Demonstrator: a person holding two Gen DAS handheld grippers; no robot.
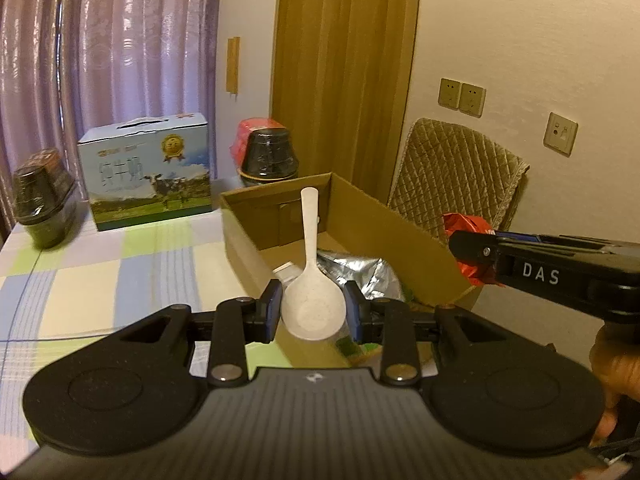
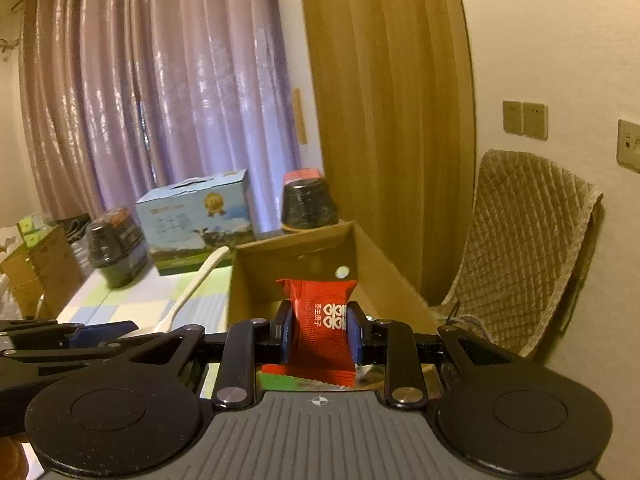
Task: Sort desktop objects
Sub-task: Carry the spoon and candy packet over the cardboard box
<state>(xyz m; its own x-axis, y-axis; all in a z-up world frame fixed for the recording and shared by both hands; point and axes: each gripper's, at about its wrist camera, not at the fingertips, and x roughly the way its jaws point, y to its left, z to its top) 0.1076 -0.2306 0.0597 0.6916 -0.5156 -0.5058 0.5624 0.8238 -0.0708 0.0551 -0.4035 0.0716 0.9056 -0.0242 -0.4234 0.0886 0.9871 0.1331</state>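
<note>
My left gripper (image 1: 313, 312) is shut on the bowl of a white plastic spoon (image 1: 311, 280), whose handle points up over the open cardboard box (image 1: 240, 236). The spoon (image 2: 192, 288) also shows at the left of the right wrist view, held by the left gripper (image 2: 92, 334). My right gripper (image 2: 320, 332) is shut on a red candy packet (image 2: 324, 332) with white print, held above the near end of the cardboard box (image 2: 384, 272). From the left wrist view, the right gripper (image 1: 476, 256) and its red candy packet (image 1: 466, 222) hang over the box's right wall.
A silver foil bag (image 1: 360, 272) lies inside the box. On the checked tablecloth (image 1: 100, 272) stand a blue milk carton case (image 1: 146, 170) and two dark wrapped jars (image 1: 42, 196) (image 1: 268, 154). A quilted chair (image 1: 452, 172) stands right of the box. A hand (image 1: 616, 364) holds the right gripper.
</note>
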